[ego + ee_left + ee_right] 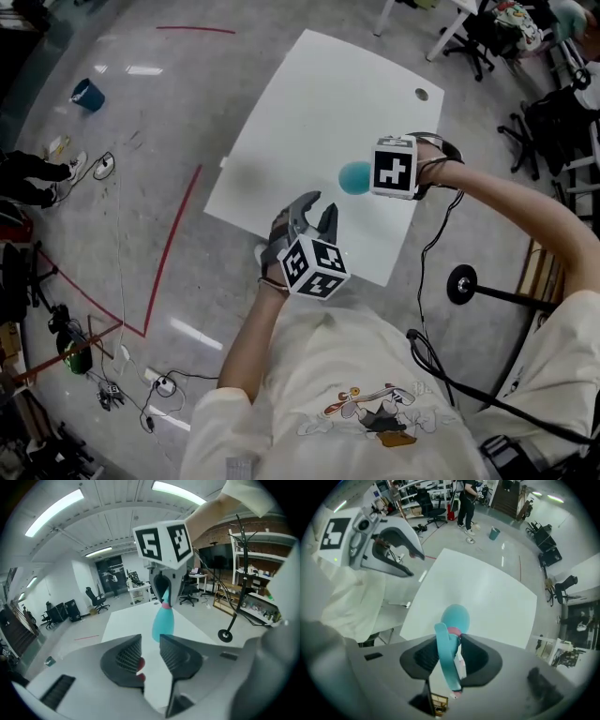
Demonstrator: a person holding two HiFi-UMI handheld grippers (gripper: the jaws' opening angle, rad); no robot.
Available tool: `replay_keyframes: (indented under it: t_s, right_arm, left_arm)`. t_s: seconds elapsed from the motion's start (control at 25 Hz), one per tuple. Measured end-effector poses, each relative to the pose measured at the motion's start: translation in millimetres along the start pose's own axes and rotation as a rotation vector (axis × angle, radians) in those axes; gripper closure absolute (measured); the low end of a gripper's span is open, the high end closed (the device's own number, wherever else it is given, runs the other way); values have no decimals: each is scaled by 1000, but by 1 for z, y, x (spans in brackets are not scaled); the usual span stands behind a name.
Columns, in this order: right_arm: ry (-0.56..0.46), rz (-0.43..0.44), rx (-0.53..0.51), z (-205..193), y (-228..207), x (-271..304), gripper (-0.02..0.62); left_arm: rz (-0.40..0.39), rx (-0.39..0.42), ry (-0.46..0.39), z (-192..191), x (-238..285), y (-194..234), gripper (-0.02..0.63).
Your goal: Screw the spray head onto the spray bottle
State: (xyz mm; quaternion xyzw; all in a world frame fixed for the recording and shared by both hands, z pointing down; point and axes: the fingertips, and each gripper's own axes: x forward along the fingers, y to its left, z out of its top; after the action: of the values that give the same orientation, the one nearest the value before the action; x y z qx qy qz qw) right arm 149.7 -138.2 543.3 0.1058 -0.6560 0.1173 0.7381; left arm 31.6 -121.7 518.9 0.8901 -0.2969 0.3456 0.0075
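Above white rectangular table [309, 103]: right gripper [452, 643] clamps teal plastic spray head [447, 667], teal rounded spray bottle [162, 623] hanging below. Left gripper [151, 645] narrow, empty. Tightening step, apparently; next, steady the bottle body.

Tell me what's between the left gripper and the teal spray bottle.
Nothing. In the left gripper view only air over the white table separates the left gripper from the spray bottle; the head view agrees.
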Motion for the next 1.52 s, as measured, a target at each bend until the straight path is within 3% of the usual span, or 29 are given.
replay_keyframes:
  t_s: [0.12,0.16,0.4,0.8,0.92,1.04,1.32,1.44,1.52]
  right_arm:
    - [72,-21,-29,4,-13,33,468]
    - [99,-20,-41,5,-17,43,468]
    - [209,-2,-90,16,-26,80,468]
    - [198,-7,-130,31,-29,102,468]
    - [201,44,-143,33,-20,104,466]
    - [183,78,-137,35,-13,105,444]
    - [145,54,-146,34,-17,82,393]
    - [39,92,-143,38,-4,43,388]
    - [-103,107,-127,46,11,2,383]
  left_arm:
    - [-15,-27,22,-9,5,5,585]
    - [-25,-36,32,-11,7,6,598]
    - [-74,-101,53,-22,11,14,598]
    - [-90,-134,65,-23,17,25,600]
    - [-88,-137,67,-24,16,24,600]
    - [-86,-132,70,-24,14,23,600]
    - [-74,-126,77,-19,13,16,600]
    - [-56,-128,72,-15,9,15,600]
    - [-42,-145,62,-12,2,19,600]
